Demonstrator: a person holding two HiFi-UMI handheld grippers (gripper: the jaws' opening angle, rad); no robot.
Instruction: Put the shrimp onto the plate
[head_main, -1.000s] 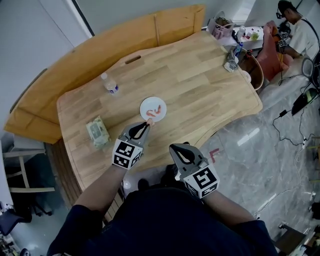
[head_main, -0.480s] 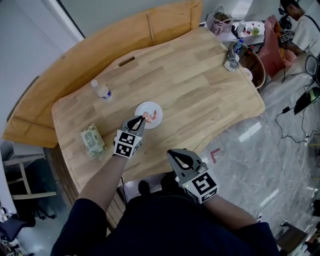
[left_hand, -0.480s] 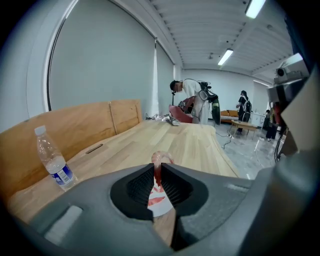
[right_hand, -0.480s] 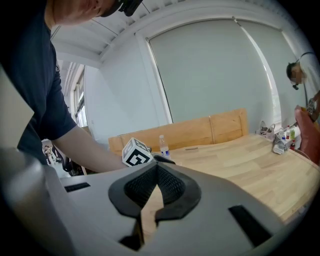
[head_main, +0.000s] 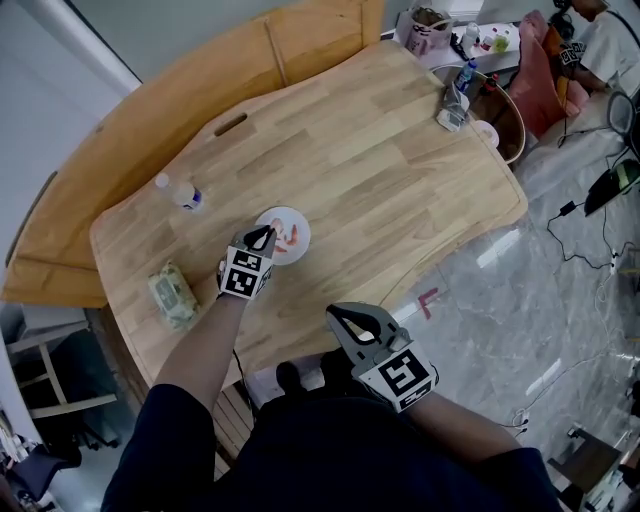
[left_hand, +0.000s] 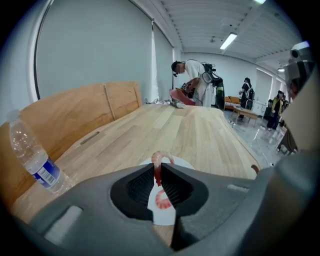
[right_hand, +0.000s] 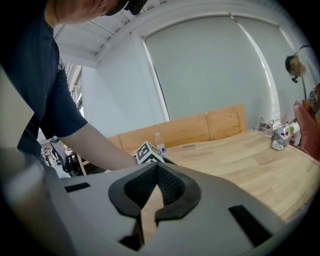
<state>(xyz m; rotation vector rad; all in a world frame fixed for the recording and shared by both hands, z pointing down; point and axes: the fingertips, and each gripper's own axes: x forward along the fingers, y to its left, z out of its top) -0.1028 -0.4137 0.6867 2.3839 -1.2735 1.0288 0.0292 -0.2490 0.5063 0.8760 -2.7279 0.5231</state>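
My left claw (head_main: 262, 232) is clamped on a shrimp (left_hand: 161, 160): in the left gripper view the two jaw tips pinch one end of it, and the pink body curls up and over just past the tips. The claw sits above the near edge of the white plate (head_main: 300, 224), which lies on the wooden worktop (head_main: 390, 160) a little left of its middle. From here I cannot tell whether the pinched shrimp touches the plate or hangs just clear of it. A second shrimp (left_hand: 161, 200) lies flat on the plate, seen through the gap below the jaw tips (curled into a C, pink with paler bands).

My right claw (head_main: 336, 313) is held back off the worktop's near edge, close to my body and well apart from the plate. In the right gripper view its jaw tips (right_hand: 156, 168) meet and nothing stands between them.

A water bottle (head_main: 178, 192) with a blue label stands upright to the left of the plate, near the worktop's back edge. A greenish soft packet (head_main: 170, 296) lies at the near left corner, apart from both. At the far end of the room a person (left_hand: 194, 82) bends over the end of the worktop.
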